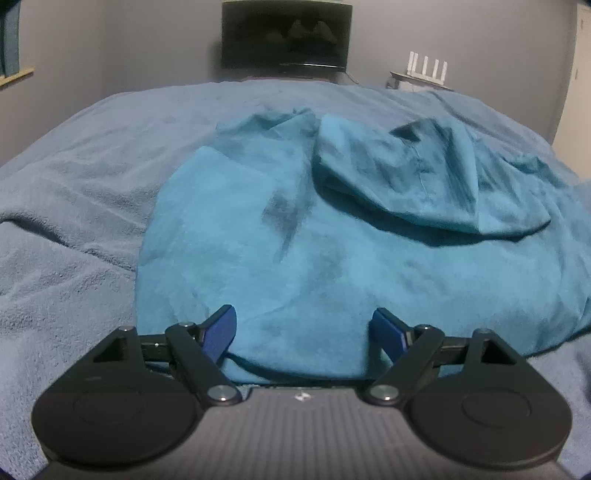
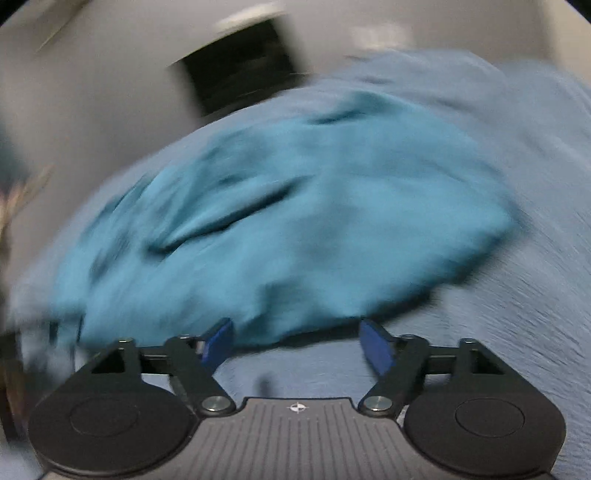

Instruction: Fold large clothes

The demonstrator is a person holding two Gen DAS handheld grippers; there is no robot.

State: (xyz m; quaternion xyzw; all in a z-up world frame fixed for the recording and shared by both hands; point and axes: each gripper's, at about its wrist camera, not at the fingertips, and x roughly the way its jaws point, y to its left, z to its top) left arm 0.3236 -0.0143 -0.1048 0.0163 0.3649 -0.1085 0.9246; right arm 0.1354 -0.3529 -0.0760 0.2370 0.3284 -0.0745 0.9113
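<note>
Cloth fills most of what we see: a big teal soft garment [image 1: 295,229] lies spread on a bed covered with a fuzzy grey-blue blanket [image 1: 74,177]. The garment sits near the near edge of the bed, about the middle of it. One part of the garment is folded over on top of the rest, toward the far right side, and makes a thick flap with a dark shadow under it.

We see our left tool [image 1: 303,328] right over the near edge of the garment. Its two blue fingers [image 1: 221,332] stand wide apart. The teal cloth lies between them, but they do not squeeze it, so the left tool is released.

Our right tool [image 2: 295,339] is also spread wide, with nothing pinched. Its blue fingers [image 2: 375,345] sit at the near edge of the garment [image 2: 295,221]; the blanket [image 2: 517,314] shows below and between them. The right wrist picture is very blurry, so we cannot tell if the tips touch the cloth.

Past the far edge of the bed we see a dark flat screen [image 1: 286,35] against a grey wall. A small white box with four upright sticks [image 1: 424,70] stands near the far right corner.
</note>
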